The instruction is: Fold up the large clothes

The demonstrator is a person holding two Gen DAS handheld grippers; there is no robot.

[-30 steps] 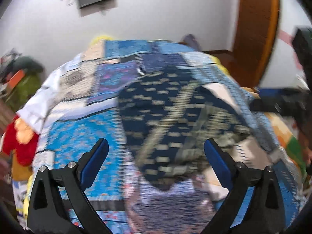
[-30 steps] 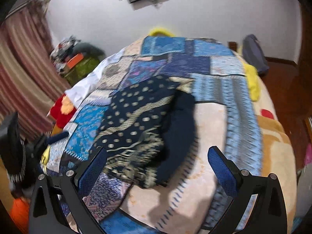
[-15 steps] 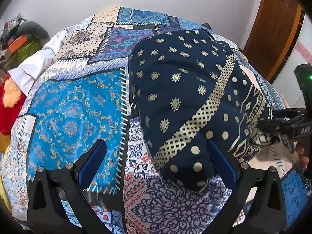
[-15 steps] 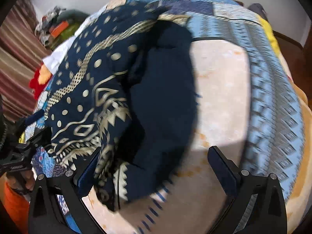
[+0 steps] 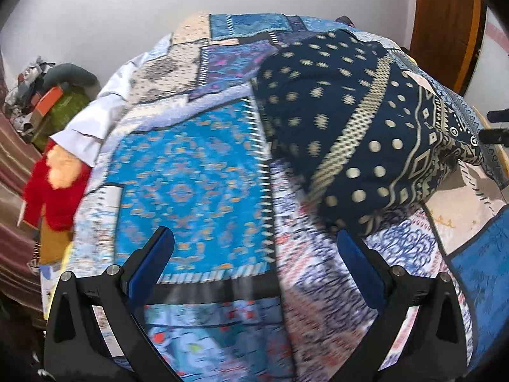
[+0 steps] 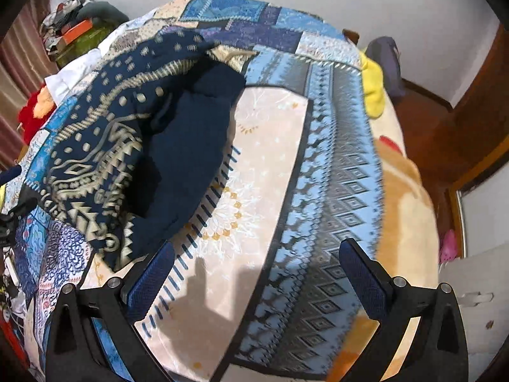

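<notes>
Right now my left hand-held gripper (image 5: 253, 254) hangs above the bed, released, its blue-padded fingers (image 5: 152, 259) spread wide with nothing between them but the patchwork quilt (image 5: 187, 184) in blues, creams and purples that covers the mattress. My right hand-held gripper (image 6: 256, 265) is likewise released, fingers (image 6: 361, 275) apart, over the cream panel of the same quilt near the bed's right edge, and it throws a dark shadow on that panel. The thing I am working on, a large navy-blue garment printed with cream dots, stars and zigzag bands (image 5: 353, 121), lies in a loose, bunched heap on the quilt, touched by neither gripper. From the left wrist it sits ahead and to the right of the fingers, toward the middle of the bed; from the right wrist the same heap (image 6: 105, 146) lies ahead and to the left, with a plain dark-blue fold (image 6: 187, 140) turned outward along its right side. Beyond the bed's left edge I see a red and orange plush toy (image 5: 52, 187) and, further back by the white wall, a green box with clutter piled on it (image 5: 60, 111). A yellow cloth (image 6: 373, 87) hangs at the far right edge of the bed, and a brown wooden door (image 5: 445, 25) stands behind. Parts of both views are motion-blurred.
</notes>
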